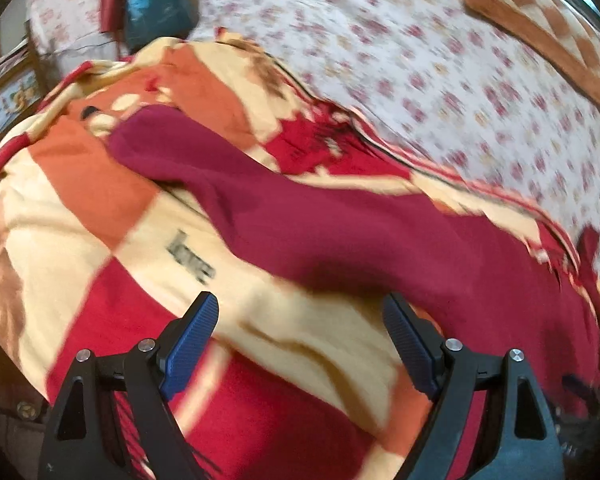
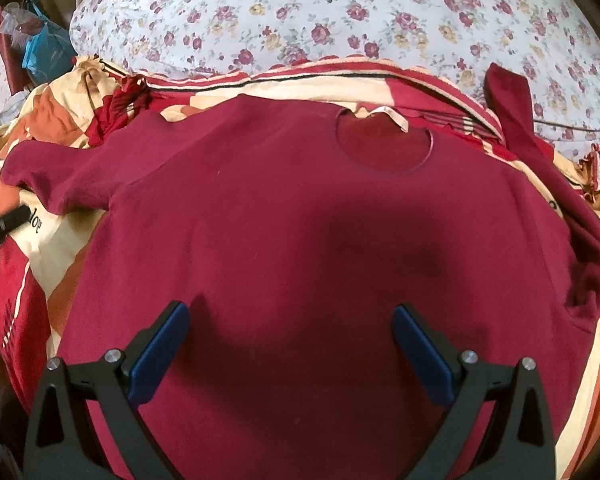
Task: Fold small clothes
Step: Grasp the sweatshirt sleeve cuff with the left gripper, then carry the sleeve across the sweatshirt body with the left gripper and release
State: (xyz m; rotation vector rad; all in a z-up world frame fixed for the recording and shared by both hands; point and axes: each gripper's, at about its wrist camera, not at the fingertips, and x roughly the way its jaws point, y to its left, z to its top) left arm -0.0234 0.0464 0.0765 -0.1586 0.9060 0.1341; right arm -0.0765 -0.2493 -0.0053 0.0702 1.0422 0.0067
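A dark red long-sleeved shirt [image 2: 300, 208] lies spread flat on a patterned blanket, its neck opening [image 2: 384, 144] at the far side. Its left sleeve [image 2: 60, 172] stretches out to the left and its right sleeve [image 2: 512, 112] is folded up at the far right. My right gripper [image 2: 292, 332] is open and empty, hovering over the shirt's lower body. In the blurred left wrist view the shirt's sleeve [image 1: 300, 216] runs diagonally across the blanket. My left gripper [image 1: 300, 320] is open and empty above the blanket, just beside the sleeve's near edge.
The red, orange and cream blanket [image 1: 80, 208] covers the near part of the bed. A floral sheet [image 2: 340, 16] lies beyond it. An orange checked pillow [image 1: 548, 28] sits at the far right. A blue bag [image 2: 44, 52] and clutter stand at the far left.
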